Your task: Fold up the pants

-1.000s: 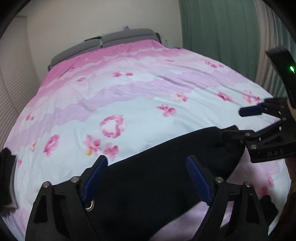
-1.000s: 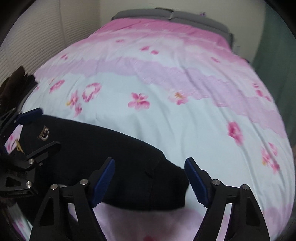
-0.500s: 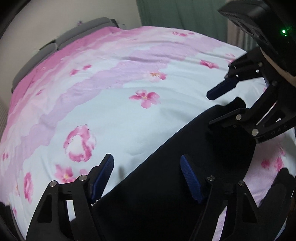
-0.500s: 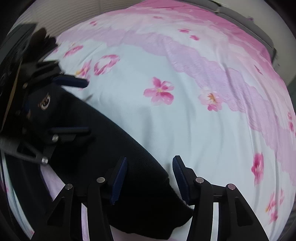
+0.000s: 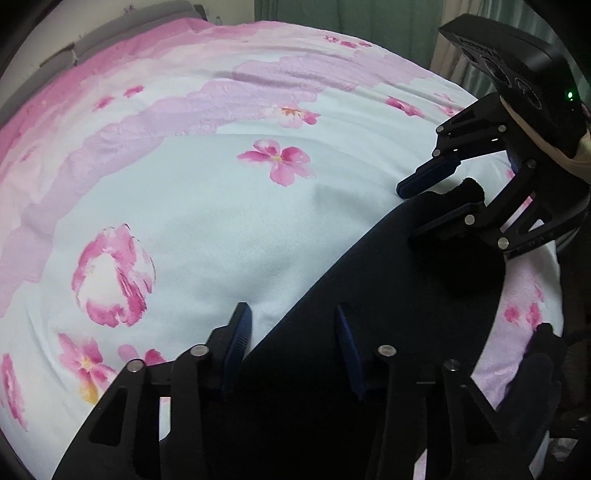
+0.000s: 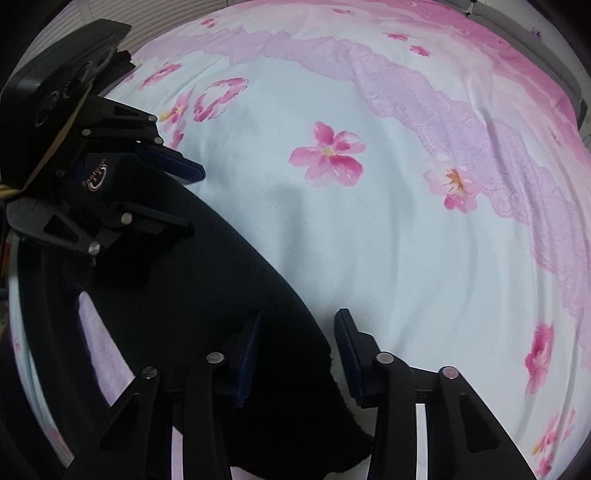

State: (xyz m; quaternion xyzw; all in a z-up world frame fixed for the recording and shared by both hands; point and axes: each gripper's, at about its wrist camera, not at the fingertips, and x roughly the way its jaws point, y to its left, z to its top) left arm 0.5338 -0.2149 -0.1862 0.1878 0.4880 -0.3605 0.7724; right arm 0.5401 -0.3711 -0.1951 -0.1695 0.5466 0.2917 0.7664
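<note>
Black pants lie flat along the near edge of a floral bed cover. My left gripper points steeply down over their far edge. Its jaws are closing with cloth between the blue pads, which stand apart from it. My right gripper straddles the pants' end corner the same way, jaws closing and pads clear. Each gripper shows in the other's view: the right gripper with a raised tuft of cloth, the left gripper by a small logo.
The pink and pale blue bed cover stretches away behind the pants. A grey headboard and a green curtain lie beyond it. Some dark cloth hangs at the bed's near right edge.
Both grippers have come down onto the pants and tipped to point more steeply at them. Both pairs of jaws have narrowed around the cloth's edge.
</note>
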